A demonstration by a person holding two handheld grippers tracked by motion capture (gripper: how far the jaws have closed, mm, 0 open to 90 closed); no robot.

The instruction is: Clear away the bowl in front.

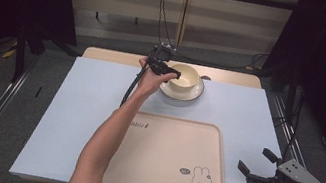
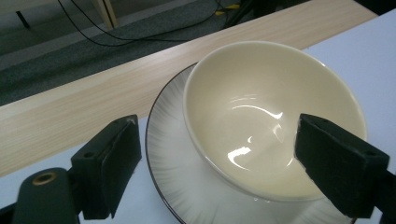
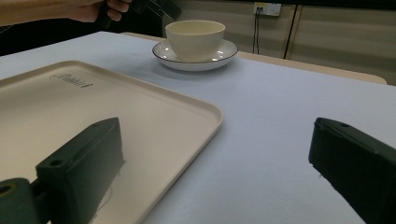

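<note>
The bowl (image 1: 184, 78) sat on the plate (image 1: 197, 93) beyond the tray (image 1: 219, 162). The left gripper (image 1: 170, 73), spread, straddled its rim; a skewed pinch could tip it. The right gripper (image 1: 253, 164) hung spread beside the tray.

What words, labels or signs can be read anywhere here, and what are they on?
"Rabbit" (my best reading, small cursive script): on the far left corner of the cream rectangular plastic tray.
Small round mark beside the rabbit drawing on the tray: too small to read.
White bowl and dark-rimmed saucer: no text.
</note>
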